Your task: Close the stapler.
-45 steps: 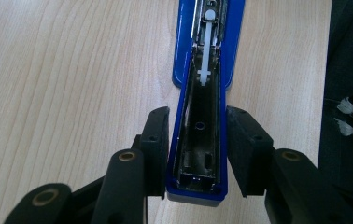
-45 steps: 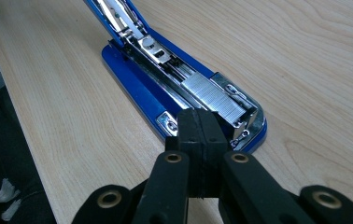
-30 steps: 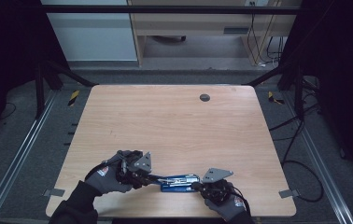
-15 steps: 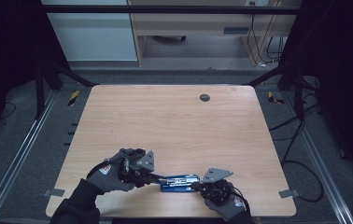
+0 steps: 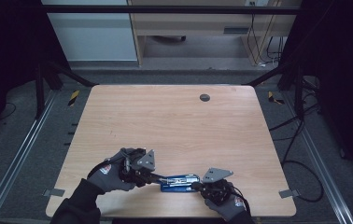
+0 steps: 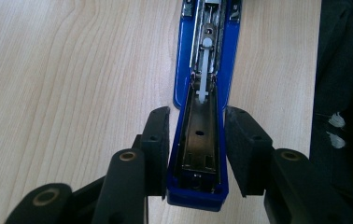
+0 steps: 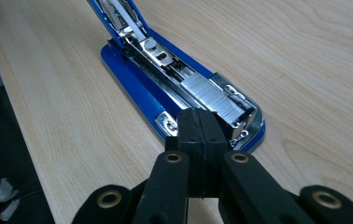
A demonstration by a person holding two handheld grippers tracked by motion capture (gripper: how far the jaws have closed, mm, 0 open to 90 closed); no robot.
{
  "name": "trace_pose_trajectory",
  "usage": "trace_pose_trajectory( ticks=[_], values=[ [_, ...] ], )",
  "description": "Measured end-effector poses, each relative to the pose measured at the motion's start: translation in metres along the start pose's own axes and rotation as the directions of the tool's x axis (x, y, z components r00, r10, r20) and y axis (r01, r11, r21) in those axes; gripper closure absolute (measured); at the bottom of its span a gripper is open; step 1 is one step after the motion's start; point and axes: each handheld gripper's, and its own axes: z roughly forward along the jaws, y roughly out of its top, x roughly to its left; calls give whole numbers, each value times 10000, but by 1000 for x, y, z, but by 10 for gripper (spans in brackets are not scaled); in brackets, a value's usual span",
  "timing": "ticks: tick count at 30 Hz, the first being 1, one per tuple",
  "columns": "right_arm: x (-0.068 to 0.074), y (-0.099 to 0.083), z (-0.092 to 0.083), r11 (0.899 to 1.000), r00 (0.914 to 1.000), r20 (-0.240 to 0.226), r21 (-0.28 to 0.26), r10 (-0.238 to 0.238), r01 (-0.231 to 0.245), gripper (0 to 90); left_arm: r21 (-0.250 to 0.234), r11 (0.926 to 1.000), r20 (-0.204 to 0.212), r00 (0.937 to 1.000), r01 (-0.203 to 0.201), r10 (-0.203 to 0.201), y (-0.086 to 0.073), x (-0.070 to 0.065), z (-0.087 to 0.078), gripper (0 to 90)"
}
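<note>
A blue stapler (image 5: 179, 181) lies opened up near the table's front edge. Its top cover (image 6: 198, 158) is swung back off the base, and my left gripper (image 6: 197, 140) is shut on the cover's end, one pad against each blue side. From the high view, the left gripper (image 5: 158, 177) comes in from the stapler's left. A strip of silver staples (image 7: 212, 95) sits in the bared magazine at the front end of the stapler (image 7: 137, 88). My right gripper (image 7: 198, 126) is shut with nothing between its jaws, its tips right at that front end, and in the high view my right gripper (image 5: 198, 185) sits at the stapler's right end.
The wooden table (image 5: 165, 121) has a small round dark grommet (image 5: 205, 97) near its far edge. Metal rails run along both sides, and cables (image 5: 300, 163) lie on the floor at the right. A cabinet and desk stand beyond the table.
</note>
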Motion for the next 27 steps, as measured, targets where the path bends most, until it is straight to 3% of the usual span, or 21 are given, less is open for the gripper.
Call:
trace_pose_trajectory(
  ticks=[8, 15, 21, 27],
  values=[
    [3, 18, -9, 9925, 9997, -252, -1224, 28, -59, 900, -116, 9999, 4, 10000, 36, -36, -1, 0, 0, 617],
    [15, 44, 6, 9796, 9967, -798, -1990, 122, -279, 900, -86, 10000, 2, 10000, 10, -10, 0, 1, 0, 614],
    [34, 63, 32, 9782, 9941, -1083, -2074, -91, -136, 900, -183, 9998, -14, 10000, -30, 30, -2, 1, 0, 614],
    [40, 68, 42, 9792, 9931, -1170, -2023, -86, -154, 900, -220, 9997, -43, 10000, -48, 47, -3, 0, 0, 613]
  ],
)
